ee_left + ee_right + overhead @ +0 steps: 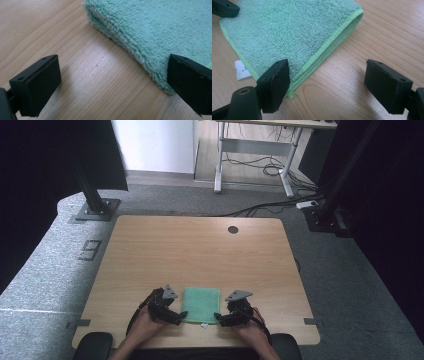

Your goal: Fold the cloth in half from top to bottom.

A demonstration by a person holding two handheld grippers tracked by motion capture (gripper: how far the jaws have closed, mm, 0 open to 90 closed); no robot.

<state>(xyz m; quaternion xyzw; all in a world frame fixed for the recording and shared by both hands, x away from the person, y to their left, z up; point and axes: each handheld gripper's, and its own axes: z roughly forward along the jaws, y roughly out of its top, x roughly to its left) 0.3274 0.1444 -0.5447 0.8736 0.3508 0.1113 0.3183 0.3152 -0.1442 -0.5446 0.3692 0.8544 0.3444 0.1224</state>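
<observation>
1. Green fluffy towel (201, 305), folded into a neat rectangle, sits flat on the desk (200, 245) near the middle of the front edge.
2. Left gripper (181, 315) is at the towel's front left corner, jaws wide apart. In the left gripper view one jaw is over the towel's folded edge (125, 47) and the other over bare wood, nothing pinched.
3. Right gripper (217, 317) is at the front right corner, jaws apart too. In its own view one jaw hangs over the stitched hem (329, 42), the other over wood. No grip on the cloth.
4. White tag (241, 70) pokes out from the towel's front edge.
</observation>
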